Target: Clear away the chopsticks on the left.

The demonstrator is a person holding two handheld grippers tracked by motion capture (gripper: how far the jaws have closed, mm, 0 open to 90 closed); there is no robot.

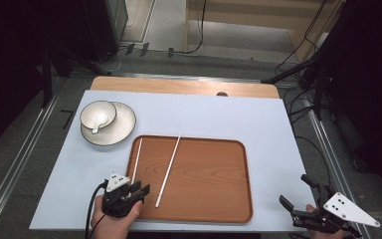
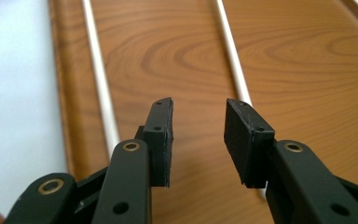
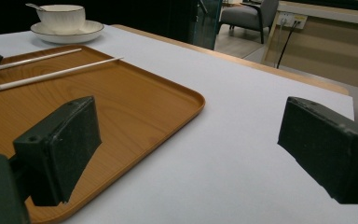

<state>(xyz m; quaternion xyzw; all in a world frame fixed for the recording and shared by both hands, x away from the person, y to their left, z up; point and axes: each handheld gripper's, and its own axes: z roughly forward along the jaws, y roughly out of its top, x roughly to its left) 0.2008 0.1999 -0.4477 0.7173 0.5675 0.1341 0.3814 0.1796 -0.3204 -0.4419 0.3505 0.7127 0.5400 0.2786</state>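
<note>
Left gripper (image 1: 142, 189) released over tray (image 1: 214, 209) near edge, between two chopsticks (image 1: 168, 170), right gripper (image 1: 298, 199) released beside tray

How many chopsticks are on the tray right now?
2. One chopstick lies along the wooden tray's left edge; the other chopstick lies slanted just right of it. Neither is gripped.

The high view looks down from the table's (image 1: 258, 119) near edge. The left gripper view skims close over the tray (image 2: 177, 51). The right gripper view, low at the near right corner, shares that tray.
</note>
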